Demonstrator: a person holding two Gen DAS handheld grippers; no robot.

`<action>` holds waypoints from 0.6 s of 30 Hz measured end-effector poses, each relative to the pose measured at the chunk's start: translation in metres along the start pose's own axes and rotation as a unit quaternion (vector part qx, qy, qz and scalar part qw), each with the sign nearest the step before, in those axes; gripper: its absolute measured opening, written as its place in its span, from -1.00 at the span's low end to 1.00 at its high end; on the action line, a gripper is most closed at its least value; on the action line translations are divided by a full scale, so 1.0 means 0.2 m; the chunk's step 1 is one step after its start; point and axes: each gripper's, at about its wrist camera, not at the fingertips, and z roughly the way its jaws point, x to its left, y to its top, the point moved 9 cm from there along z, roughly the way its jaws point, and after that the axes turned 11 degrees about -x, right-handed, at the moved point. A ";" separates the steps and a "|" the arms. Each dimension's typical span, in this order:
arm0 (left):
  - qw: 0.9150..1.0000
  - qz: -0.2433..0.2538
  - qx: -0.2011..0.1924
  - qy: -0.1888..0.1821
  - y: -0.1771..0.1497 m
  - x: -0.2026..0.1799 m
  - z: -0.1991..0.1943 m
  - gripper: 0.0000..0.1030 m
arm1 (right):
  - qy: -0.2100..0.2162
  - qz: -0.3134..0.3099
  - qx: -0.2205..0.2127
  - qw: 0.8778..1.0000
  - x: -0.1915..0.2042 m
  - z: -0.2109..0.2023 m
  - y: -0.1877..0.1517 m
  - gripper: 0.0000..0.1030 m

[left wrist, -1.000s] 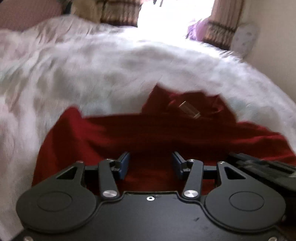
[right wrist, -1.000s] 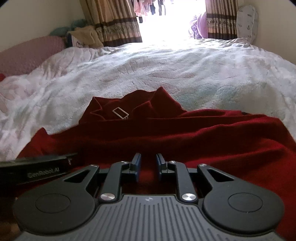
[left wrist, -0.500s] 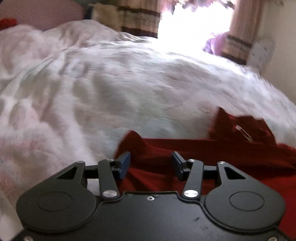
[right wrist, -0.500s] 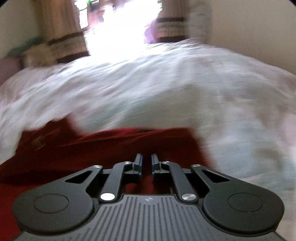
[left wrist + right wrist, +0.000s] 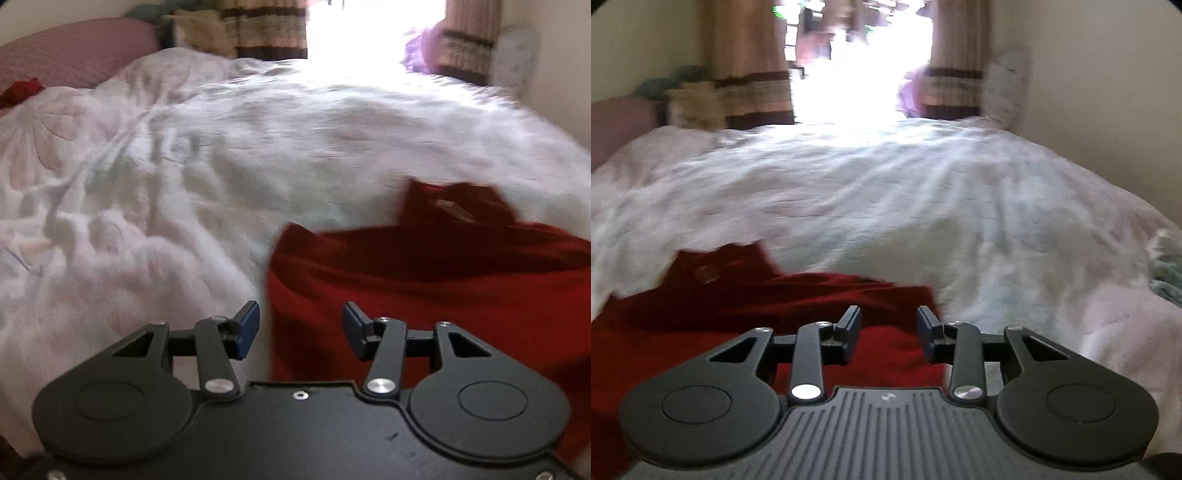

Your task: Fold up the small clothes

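Note:
A dark red garment (image 5: 443, 280) lies folded on a white bedspread (image 5: 184, 166), its collar with a small label at the far side. In the left wrist view my left gripper (image 5: 300, 325) stands open over the garment's left edge, nothing between its blue pads. The same red garment (image 5: 738, 317) fills the lower left of the right wrist view. My right gripper (image 5: 889, 326) is open above the garment's right edge, holding nothing. Both views are blurred by motion.
A pink pillow (image 5: 74, 51) and a small red cloth (image 5: 20, 90) lie at the bed's far left. Striped curtains (image 5: 753, 85) frame a bright opening beyond the bed. A wall (image 5: 1108, 110) runs along the right side. A greenish cloth (image 5: 1167, 273) sits at the right edge.
Both grippers have moved apart toward the garment's two side edges. The right gripper, nearly shut a second ago, has opened. The left gripper stayed open.

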 end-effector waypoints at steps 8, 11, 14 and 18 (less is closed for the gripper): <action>0.998 -0.003 -0.028 -0.049 0.07 -0.24 0.12 0.02 | 0.030 0.003 0.047 0.998 0.23 0.33 -0.03 -0.29; 0.999 -0.011 0.012 -0.044 0.03 -0.29 0.26 0.02 | 0.005 -0.015 0.105 0.994 0.21 0.39 -0.20 -0.32; 0.997 0.011 0.073 -0.025 -0.11 -0.25 0.29 0.02 | 0.014 -0.039 0.096 0.995 0.20 0.25 -0.23 -0.32; 0.996 0.014 0.080 -0.033 -0.19 -0.20 0.04 0.07 | 0.024 -0.049 0.112 0.992 0.17 -0.03 -0.30 -0.32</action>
